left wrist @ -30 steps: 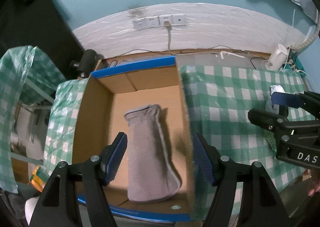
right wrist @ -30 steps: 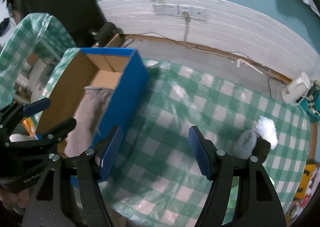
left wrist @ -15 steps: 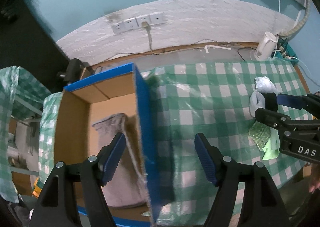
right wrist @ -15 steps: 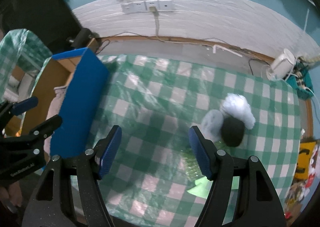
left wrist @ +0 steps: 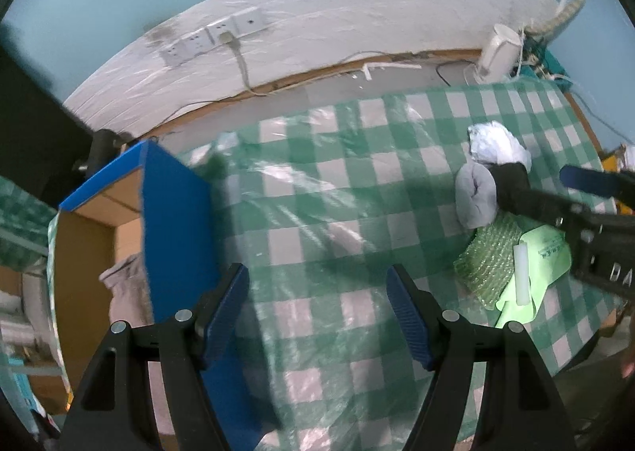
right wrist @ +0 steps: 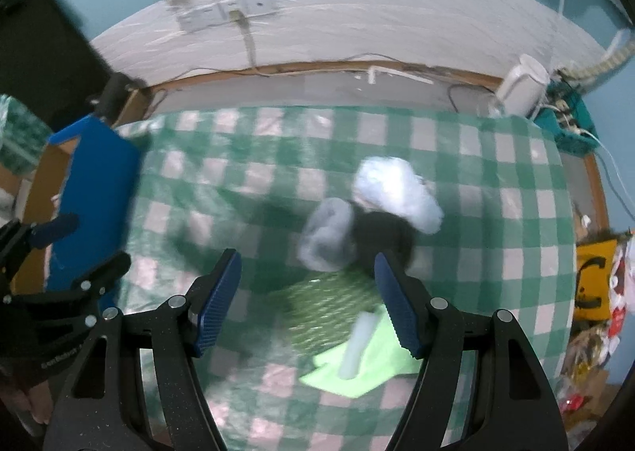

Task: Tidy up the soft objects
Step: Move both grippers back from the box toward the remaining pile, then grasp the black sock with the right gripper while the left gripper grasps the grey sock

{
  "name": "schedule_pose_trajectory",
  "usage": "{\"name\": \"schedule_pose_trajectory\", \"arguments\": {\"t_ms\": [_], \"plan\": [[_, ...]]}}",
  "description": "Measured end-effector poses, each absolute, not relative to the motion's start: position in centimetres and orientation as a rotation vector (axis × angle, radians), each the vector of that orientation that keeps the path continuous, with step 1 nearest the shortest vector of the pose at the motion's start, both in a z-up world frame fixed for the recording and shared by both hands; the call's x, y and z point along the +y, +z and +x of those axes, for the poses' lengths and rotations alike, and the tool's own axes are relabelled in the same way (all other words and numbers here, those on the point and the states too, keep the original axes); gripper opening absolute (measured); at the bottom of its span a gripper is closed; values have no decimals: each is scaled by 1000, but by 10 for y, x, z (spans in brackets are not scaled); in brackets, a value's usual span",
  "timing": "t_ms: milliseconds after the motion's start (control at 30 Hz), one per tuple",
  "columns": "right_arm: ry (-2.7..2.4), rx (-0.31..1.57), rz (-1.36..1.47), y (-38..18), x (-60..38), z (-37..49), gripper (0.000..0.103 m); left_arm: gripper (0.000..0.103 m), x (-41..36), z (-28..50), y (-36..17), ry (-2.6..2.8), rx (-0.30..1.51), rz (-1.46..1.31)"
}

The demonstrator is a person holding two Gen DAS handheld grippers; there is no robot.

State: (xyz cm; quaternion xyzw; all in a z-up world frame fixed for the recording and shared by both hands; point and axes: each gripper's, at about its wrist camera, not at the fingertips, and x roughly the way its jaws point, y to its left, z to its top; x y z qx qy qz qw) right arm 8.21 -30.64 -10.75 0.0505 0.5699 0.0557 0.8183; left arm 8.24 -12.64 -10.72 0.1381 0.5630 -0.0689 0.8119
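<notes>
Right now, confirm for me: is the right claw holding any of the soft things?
No, the right claw stands open and empty above the green bubble wrap on the checked tablecloth.

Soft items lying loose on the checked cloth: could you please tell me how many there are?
3, clustered together: a white bundle, a grey roll and a black roll. Others may be hidden beneath.

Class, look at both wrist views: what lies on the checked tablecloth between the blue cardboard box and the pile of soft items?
Nothing: in both views only bare checked tablecloth separates the blue cardboard box from the pile of soft items.
</notes>
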Motion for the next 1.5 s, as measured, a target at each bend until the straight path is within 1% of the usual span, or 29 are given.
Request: {"name": "schedule_pose_trajectory", "arguments": {"t_ms": [433, 633, 800, 900, 967, 1033, 1233, 1267, 1500], "plan": [[-13, 1296, 184, -161, -360, 109, 70, 73, -179, 108, -152, -236, 1272, 339], [-15, 1326, 204, -183, -366, 114, 70, 73, -185, 123, -167, -235, 1309, 285], [18, 1352, 208, -194, -361, 116, 70, 73, -190, 128, -176, -233, 1317, 298], [22, 1364, 202, -203, -358, 119, 55, 73, -189, 129, -180, -232, 1329, 286], [25, 1355, 178, -203, -352, 119, 52, 73, -187, 128, -181, -225, 1329, 295], [58, 1353, 149, -201, -341, 120, 46, 73, -184, 129, -182, -219, 1325, 311], [206, 1361, 87, -197, -303, 117, 43, 75, -170, 129, -179, -213, 1325, 294], [225, 1360, 71, -197, -298, 116, 41, 75, -168, 128, -179, -212, 1326, 292], [179, 1326, 32, -183, -305, 111, 40, 76, -164, 131, -182, -209, 1337, 282]]}}
